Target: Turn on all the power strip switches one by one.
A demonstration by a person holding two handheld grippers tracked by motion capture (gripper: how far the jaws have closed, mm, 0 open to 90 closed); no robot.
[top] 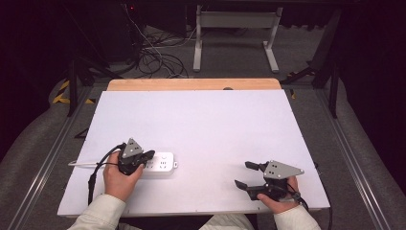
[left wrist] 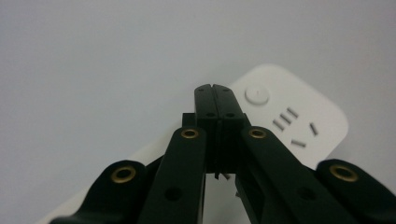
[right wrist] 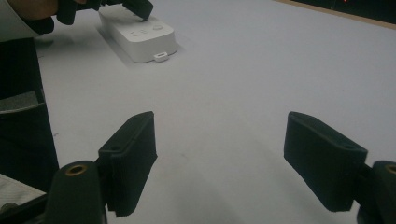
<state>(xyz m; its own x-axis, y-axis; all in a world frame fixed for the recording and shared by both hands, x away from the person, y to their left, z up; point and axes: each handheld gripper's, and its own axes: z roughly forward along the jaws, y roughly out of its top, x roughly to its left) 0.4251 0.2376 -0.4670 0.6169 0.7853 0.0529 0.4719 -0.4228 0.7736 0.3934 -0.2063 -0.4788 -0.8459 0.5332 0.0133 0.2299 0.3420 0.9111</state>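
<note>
Left hand-held gripper (left wrist: pixel 215 89) clenched, tips over the power strip (top: pixel 160 164); right hand-held gripper (right wrist: pixel 219 161) released, low over the bare surface (top: pixel 215 124).

No readable text, label or number appears anywhere, not even on the white power strip (left wrist: pixel 299 116).

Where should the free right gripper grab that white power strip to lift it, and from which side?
Probably across the narrow width of the power strip, near its bare right end, coming straight down from above. It lies flat on the table, so only its long side walls offer parallel faces. The left gripper sits shut over its left part; the right gripper is open and apart.
</note>
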